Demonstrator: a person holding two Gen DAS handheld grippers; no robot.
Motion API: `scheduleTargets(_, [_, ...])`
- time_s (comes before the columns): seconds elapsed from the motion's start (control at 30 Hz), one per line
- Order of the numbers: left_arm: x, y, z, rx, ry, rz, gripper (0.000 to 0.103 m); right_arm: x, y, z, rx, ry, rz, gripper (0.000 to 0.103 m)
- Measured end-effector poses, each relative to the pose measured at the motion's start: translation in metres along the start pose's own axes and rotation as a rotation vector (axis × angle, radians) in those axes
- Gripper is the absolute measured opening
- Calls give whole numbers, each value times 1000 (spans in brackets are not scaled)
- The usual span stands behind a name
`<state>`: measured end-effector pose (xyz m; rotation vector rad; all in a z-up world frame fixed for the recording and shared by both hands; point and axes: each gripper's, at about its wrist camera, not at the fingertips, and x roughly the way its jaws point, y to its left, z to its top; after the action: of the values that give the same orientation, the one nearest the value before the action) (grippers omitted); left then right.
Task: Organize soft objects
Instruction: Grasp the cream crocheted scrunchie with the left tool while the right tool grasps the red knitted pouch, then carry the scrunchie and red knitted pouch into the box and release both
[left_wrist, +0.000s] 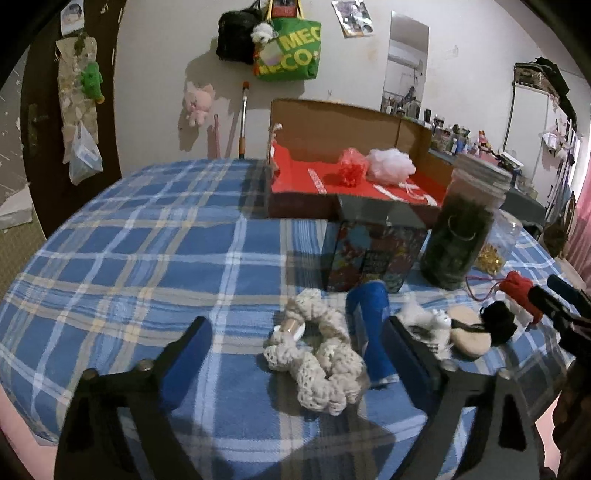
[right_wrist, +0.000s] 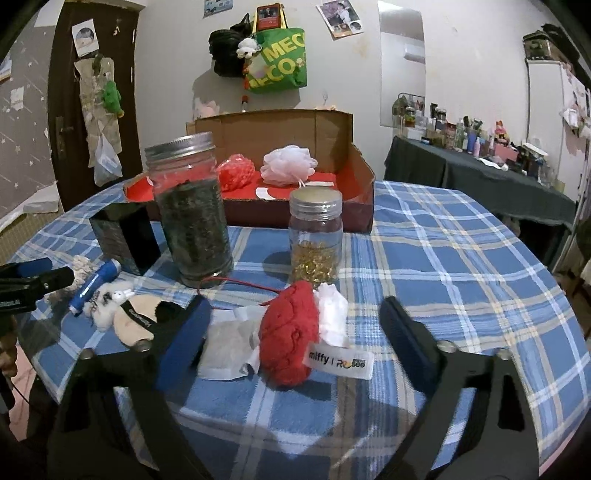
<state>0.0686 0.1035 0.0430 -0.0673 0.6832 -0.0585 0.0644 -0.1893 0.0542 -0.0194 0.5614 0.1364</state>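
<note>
Two jars (right_wrist: 190, 218), two mesh puffs (right_wrist: 288, 164) in box (right_wrist: 364, 177)

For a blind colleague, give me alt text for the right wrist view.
An open tool frames a red plush toy on a blue checked tablecloth. Behind stand two lidded jars and a cardboard box holding two mesh sponges.
</note>
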Motion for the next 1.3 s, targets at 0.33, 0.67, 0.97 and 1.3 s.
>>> scheduleTargets(0.33, [8, -1, -2, -60, 33, -50, 31, 4, -5, -6, 24, 34, 73, 28])
scheduleTargets(0.67, [-19, -30, 10, 15, -46, -96, 31, -14, -6, 3, 42, -15, 107, 28])
scheduleTargets(0.97, [-27, -52, 14, 58, -62, -147, 31, -22, -7, 10, 50, -38, 121, 28])
scheduleTargets(1.3, [-22, -50, 12, 49, -39, -137, 31, -19, -13, 8, 79, -25, 129, 28])
